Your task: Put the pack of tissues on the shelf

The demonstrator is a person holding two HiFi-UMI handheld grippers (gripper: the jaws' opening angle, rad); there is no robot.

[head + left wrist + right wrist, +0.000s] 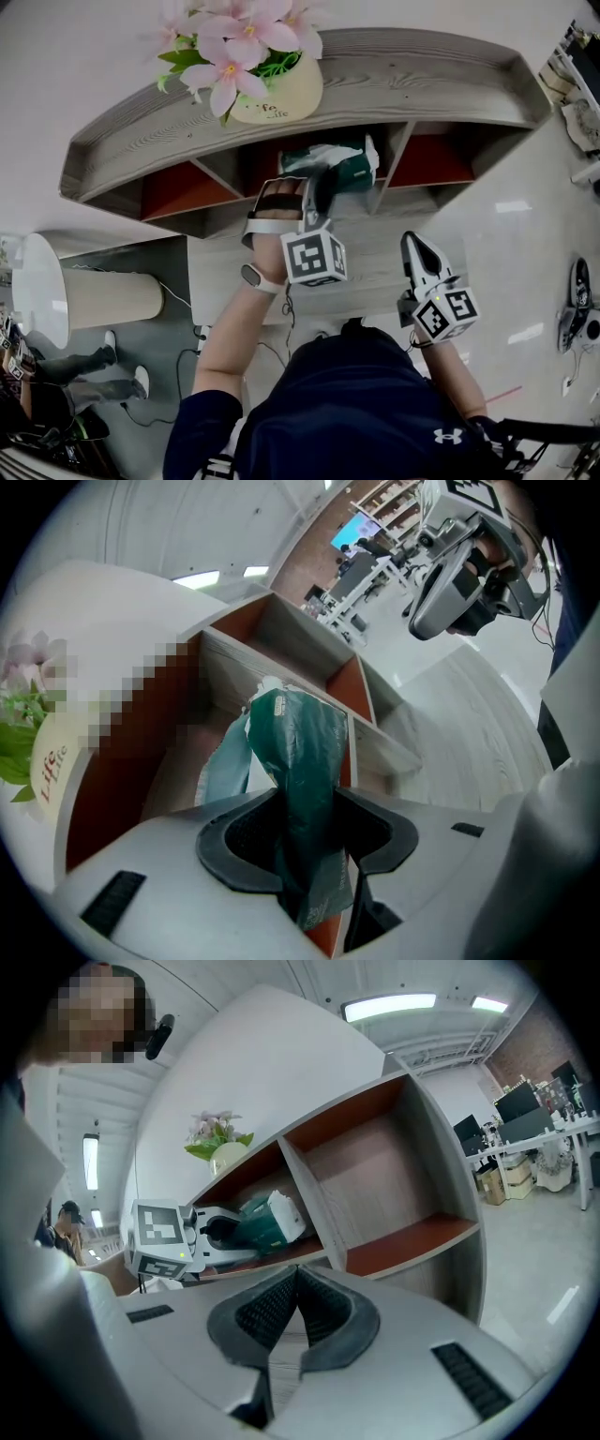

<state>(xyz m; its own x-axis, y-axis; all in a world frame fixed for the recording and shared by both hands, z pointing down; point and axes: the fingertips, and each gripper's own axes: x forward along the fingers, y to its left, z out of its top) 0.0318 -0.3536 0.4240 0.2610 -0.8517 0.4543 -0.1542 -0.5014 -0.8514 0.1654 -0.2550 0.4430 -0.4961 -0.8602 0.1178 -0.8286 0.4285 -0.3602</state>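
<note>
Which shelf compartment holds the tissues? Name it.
The middle compartment: the left tool holds the green tissues in its opening. The left compartment and right compartment show only bare red floors.

A person wears a navy short-sleeved shirt (375,403) with a small white logo (447,436) on its right side. Beyond the shirt's left sleeve, a pale band (253,276) circles the wrist, and a black strap (277,201) crosses the left hand (276,246) beside a white one. The handheld left gripper (305,832) and right gripper (292,1307) are pale grey, with dark ribbed pads (261,1310) set in smooth shells. Each carries a white cube (314,258) printed with black square markers.
</note>
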